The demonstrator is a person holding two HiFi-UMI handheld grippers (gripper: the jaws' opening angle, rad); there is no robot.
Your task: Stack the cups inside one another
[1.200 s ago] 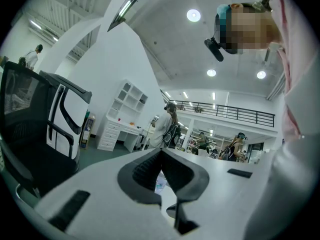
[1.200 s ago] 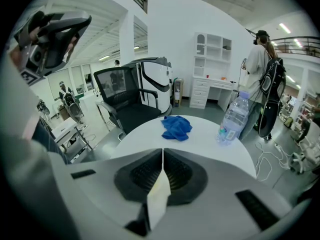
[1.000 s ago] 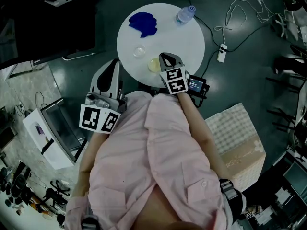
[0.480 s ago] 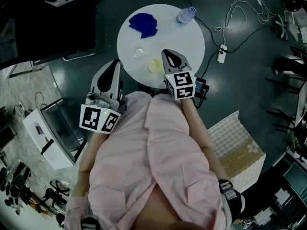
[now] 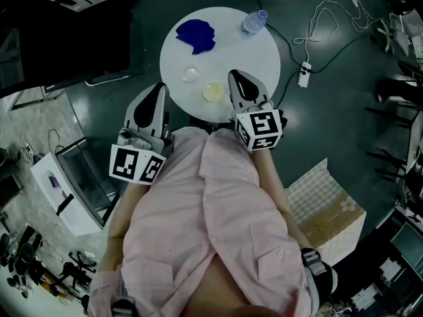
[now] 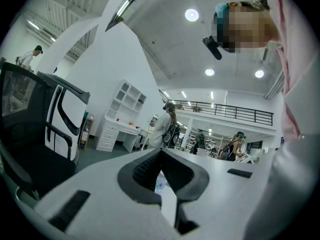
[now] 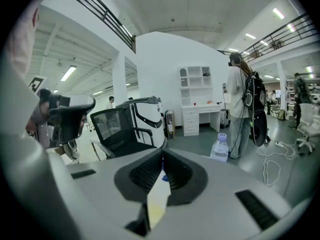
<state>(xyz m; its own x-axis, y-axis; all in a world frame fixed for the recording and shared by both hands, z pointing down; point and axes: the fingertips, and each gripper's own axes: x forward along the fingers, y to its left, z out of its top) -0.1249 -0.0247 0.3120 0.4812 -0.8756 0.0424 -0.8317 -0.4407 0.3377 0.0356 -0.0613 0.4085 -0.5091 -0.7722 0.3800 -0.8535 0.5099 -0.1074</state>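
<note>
On round white table (image 5: 264,58), towards its near edge: two cups, unstacked and apart.

Item 1: yellowish cup (image 5: 213,92), upright, mouth up. It stands just beside the jaw tips of the right gripper (image 5: 234,78), on their left in the head view, not touching them.

Item 2: clear cup (image 5: 190,74), upright, near item 1, further left and further back.

Tool, right gripper: jaws pressed together at the tips, nothing between them.

Tool, left gripper (image 5: 158,88): jaws likewise closed and empty. It is held off the table's near left edge, well apart from both cups.

Markings: right marker cube (image 5: 261,128) and left marker cube (image 5: 135,164) each show black-and-white square patterns.

Other contents: water bottle (image 5: 253,20) at the far edge, pale purple cap, label too small to read. Blue cloth (image 5: 196,34), crumpled, lies at the far left of the tabletop.
</note>
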